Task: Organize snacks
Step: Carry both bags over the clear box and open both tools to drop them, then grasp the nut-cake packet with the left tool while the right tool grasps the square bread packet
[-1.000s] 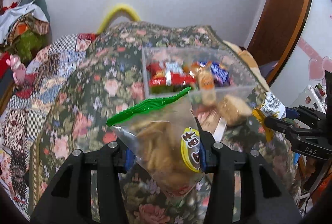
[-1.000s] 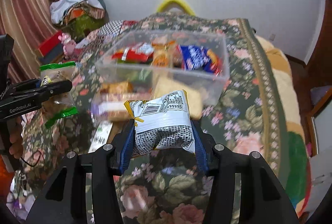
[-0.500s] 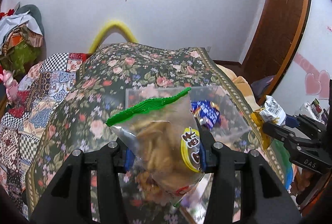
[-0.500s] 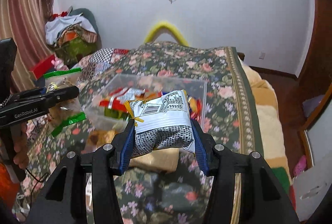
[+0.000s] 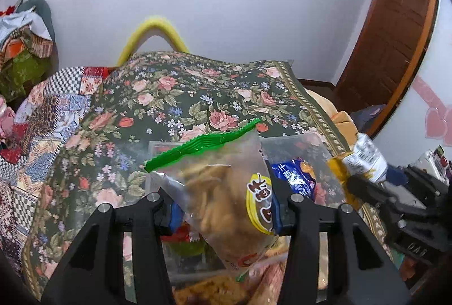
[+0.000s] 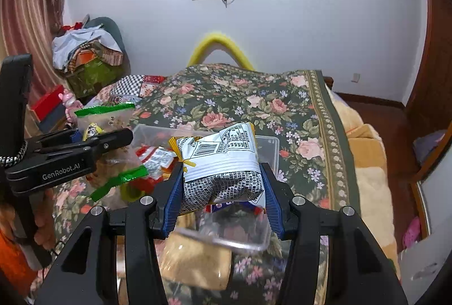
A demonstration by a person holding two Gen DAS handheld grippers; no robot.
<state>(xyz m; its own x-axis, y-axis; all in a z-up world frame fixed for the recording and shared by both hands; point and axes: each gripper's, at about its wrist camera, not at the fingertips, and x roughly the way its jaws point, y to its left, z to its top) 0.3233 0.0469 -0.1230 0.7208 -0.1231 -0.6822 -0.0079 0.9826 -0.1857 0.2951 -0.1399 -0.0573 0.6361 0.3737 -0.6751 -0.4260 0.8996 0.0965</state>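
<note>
Left wrist view
Left gripper [image 5: 224,209]: it is clenched on a clear bag of chips [image 5: 226,192]; the blue pads are pressed against both sides of the bag.
Bag of chips: it is held tilted, with the green seal strip at the top and a yellow and brown label on its right side.
Clear box [image 5: 285,142]: it is seen behind and below the bag, on the flowered blanket [image 5: 180,95]; a blue packet [image 5: 296,177] lies inside it.
Right gripper: it is seen at the right edge, with a white and yellow packet [image 5: 364,159] between its fingers.

Right wrist view
Right gripper [image 6: 221,192]: it is clenched on the white and yellow packet [image 6: 223,163], which is squeezed between the blue pads.
Packet: it is held above the near part of the clear box [image 6: 268,146]; its barcode side is turned up.
Clear box: red packets [image 6: 155,159] are seen inside it.
Left gripper [image 6: 113,139]: it is seen at the left, with the bag of chips [image 6: 110,121] gripped in it, near the left side of the box.
Hand [image 6: 42,228]: it is partly seen below the left gripper.
</note>
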